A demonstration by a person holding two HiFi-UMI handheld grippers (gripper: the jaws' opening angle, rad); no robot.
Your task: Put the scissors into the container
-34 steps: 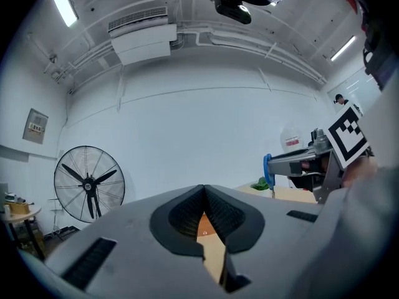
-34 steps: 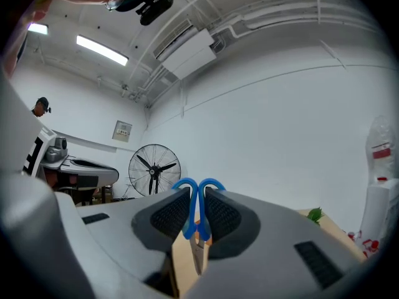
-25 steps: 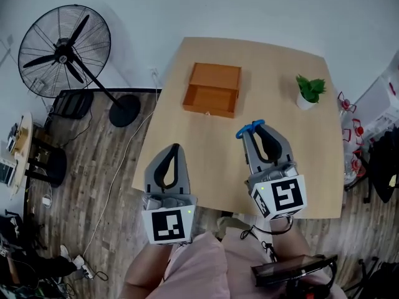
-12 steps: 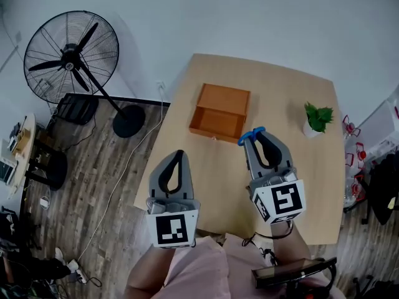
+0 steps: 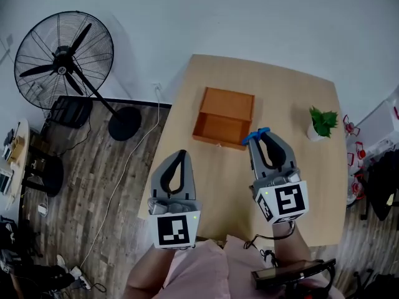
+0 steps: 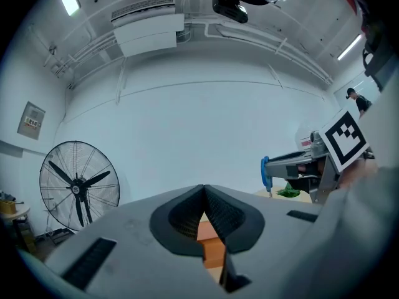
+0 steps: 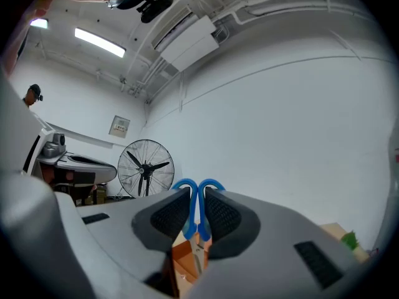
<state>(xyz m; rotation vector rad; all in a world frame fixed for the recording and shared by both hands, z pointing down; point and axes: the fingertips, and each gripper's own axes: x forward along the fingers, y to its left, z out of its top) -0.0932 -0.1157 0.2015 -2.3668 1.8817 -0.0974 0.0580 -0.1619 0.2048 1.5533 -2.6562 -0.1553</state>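
Observation:
The blue-handled scissors (image 5: pixel 256 134) (image 7: pixel 197 210) are clamped between the jaws of my right gripper (image 5: pixel 259 136) (image 7: pixel 197 195), handles up and blades hanging down. They hang above the wooden table (image 5: pixel 312 111), just off the near right corner of the open orange wooden box (image 5: pixel 224 118). That box shows below the scissors in the right gripper view (image 7: pixel 186 257). My left gripper (image 5: pixel 178 156) (image 6: pixel 204 195) is shut with nothing in it, held over the table's near left part.
A small potted plant (image 5: pixel 323 123) stands at the table's right side. A black pedestal fan (image 5: pixel 62 52) stands on the wooden floor to the left, with a cable running by the table. Cluttered furniture lines the far left and right edges.
My right gripper has carried the scissors slightly right and farther up the table, close to the box's near right corner. The left gripper has barely moved.

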